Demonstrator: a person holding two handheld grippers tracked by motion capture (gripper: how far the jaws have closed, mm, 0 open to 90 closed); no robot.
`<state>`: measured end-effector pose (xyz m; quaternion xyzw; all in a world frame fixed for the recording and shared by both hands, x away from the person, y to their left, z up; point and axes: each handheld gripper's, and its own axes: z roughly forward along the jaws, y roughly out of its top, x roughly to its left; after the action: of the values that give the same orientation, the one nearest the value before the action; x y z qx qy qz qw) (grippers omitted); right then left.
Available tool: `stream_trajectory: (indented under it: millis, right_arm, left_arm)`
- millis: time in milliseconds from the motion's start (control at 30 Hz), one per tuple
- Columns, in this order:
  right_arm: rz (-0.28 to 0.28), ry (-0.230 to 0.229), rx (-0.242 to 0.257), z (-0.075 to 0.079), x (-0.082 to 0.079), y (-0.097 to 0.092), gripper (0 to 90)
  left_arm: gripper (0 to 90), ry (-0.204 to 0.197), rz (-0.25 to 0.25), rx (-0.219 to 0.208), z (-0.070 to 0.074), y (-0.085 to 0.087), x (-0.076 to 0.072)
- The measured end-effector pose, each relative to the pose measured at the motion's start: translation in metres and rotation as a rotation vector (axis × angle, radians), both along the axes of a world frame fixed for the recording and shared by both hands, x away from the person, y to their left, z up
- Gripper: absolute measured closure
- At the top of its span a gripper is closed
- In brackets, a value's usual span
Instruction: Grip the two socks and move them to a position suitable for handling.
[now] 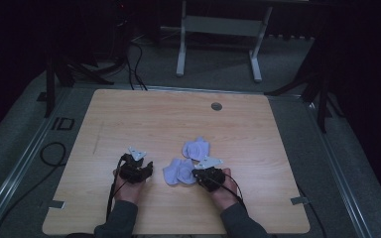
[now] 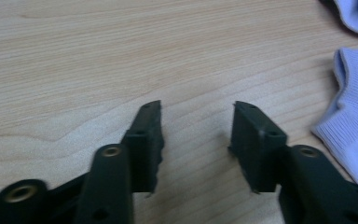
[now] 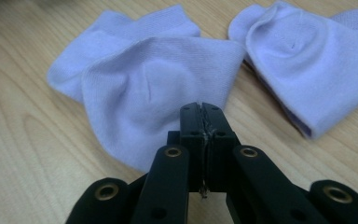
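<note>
Two pale lilac socks lie on the wooden table (image 1: 129, 119). The near sock (image 3: 140, 88) (image 1: 177, 172) is spread flat with a small pucker in its middle, and the far sock (image 3: 307, 65) (image 1: 196, 148) lies just beyond it. My right gripper (image 3: 200, 108) (image 1: 194, 173) is shut, pads pressed together, with its tips at the near sock's edge; I cannot tell whether any fabric is pinched. My left gripper (image 2: 196, 116) (image 1: 140, 160) stands open over bare wood, nothing between its fingers. The near sock's ribbed cuff (image 2: 354, 121) lies to its right, apart from it.
A round grey grommet (image 1: 217, 106) sits near the table's far edge. Beyond the table stand a white desk frame (image 1: 218, 44) and black stand legs with cables (image 1: 134, 64) on the carpet. Bare wood stretches to the left and beyond the socks.
</note>
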<state>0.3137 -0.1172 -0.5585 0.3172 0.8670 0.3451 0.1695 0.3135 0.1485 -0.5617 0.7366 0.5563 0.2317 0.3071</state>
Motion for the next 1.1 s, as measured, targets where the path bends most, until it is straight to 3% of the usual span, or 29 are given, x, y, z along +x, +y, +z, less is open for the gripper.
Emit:
stream_trajectory:
  millis: [233, 467, 767, 933, 1100]
  right_arm:
    - [-0.002, -0.003, 0.008, -0.001, -0.008, 0.000, 86.7]
    - [-0.009, -0.010, -0.002, -0.001, -0.012, 0.002, 86.3]
    - [-0.004, -0.020, -0.012, -0.001, -0.015, 0.003, 86.1]
    - [0.002, -0.019, -0.021, 0.000, -0.016, 0.005, 86.0]
    - [0.000, -0.001, -0.014, 0.002, -0.015, 0.004, 80.9]
  left_arm:
    - [70.8, -0.001, -0.055, -0.071, 0.003, -0.002, -0.005]
    - [85.0, -0.019, -0.187, -0.151, 0.008, -0.016, -0.018]
    - [89.2, -0.009, -0.316, -0.167, 0.002, -0.042, -0.025]
    - [89.3, 0.015, -0.326, -0.136, -0.003, -0.048, -0.024]
    - [89.3, 0.025, -0.328, -0.143, -0.003, -0.047, -0.023]
